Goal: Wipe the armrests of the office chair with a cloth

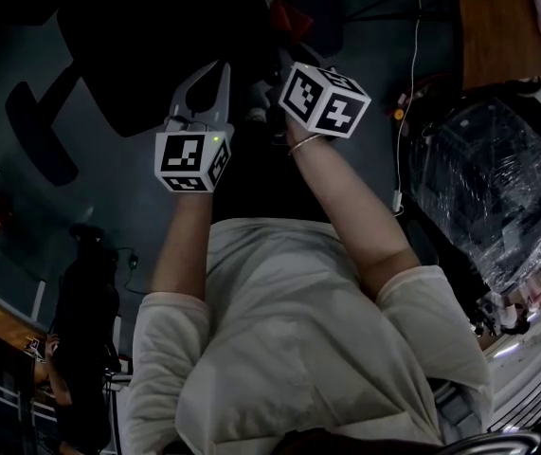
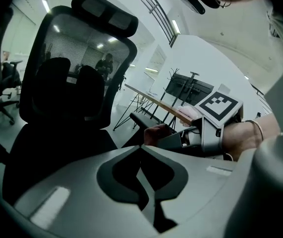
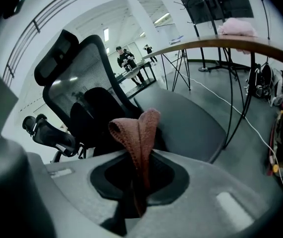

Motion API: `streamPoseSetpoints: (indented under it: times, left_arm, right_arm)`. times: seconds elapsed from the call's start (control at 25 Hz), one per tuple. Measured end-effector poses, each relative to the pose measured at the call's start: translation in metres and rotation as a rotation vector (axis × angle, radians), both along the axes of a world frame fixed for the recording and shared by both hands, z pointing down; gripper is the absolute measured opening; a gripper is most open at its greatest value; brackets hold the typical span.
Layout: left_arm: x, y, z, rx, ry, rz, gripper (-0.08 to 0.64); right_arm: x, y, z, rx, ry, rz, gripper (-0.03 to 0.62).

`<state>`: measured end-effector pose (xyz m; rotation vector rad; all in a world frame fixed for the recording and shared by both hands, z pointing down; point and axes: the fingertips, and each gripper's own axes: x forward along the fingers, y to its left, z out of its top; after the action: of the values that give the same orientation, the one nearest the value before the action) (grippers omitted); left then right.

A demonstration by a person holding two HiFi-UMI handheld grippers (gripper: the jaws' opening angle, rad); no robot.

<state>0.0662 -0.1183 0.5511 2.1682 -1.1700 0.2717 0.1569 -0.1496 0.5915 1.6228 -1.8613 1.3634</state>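
**Right gripper** (image 3: 139,180): jaws pinched on a fold of the cloth (image 3: 137,133). The cloth is reddish-brown and stands up from between them as a doubled loop, at the centre of the right gripper view.

**Left gripper** (image 2: 142,170): jaws pressed together with nothing between them, at the lower centre of the left gripper view.

**Office chair** (image 3: 94,90): black, with a mesh back.
- In the right gripper view, the headrest (image 3: 57,58) is at upper left and the grey seat (image 3: 181,118) is right of centre, behind the cloth.
- One armrest (image 3: 47,133) is at the left edge of that view, apart from the cloth.
- In the left gripper view, the chair back fills the left half.

**Left gripper view, right of centre:** the right gripper's marker cube (image 2: 219,103) and the hand holding it. The cloth's red end shows near a dark pad there, but contact cannot be told.

**Head view, upper centre:** both grippers side by side over the dark chair, held by bare forearms from a pale short-sleeved top (image 1: 289,349).

**Wooden table** (image 3: 215,44): upper right of the right gripper view, with a pink bundle (image 3: 236,28) lying on it.

**White cable** (image 3: 240,118): runs across the grey floor at right.
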Motion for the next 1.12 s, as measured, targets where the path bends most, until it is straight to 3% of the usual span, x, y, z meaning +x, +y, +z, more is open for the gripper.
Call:
streamPoseSetpoints:
  times: [0.56, 0.76, 0.92, 1.12]
  left_arm:
    - [0.03, 0.044, -0.007, 0.035, -0.003, -0.01, 0.005]
    - [0.033, 0.057, -0.032, 0.075, 0.002, -0.037, 0.005]
    - [0.019, 0.067, -0.086, 0.16, 0.03, -0.103, 0.005]
    - [-0.004, 0.08, -0.151, 0.291, -0.004, -0.18, 0.005]
  right_arm:
    - [0.053, 0.075, 0.014, -0.035, 0.06, -0.019, 0.044]
    - [0.075, 0.095, 0.005, -0.043, 0.066, -0.022, 0.044]
    - [0.088, 0.108, -0.038, 0.043, 0.082, -0.058, 0.044]
    - [0.094, 0.11, -0.098, 0.196, 0.121, -0.144, 0.044]
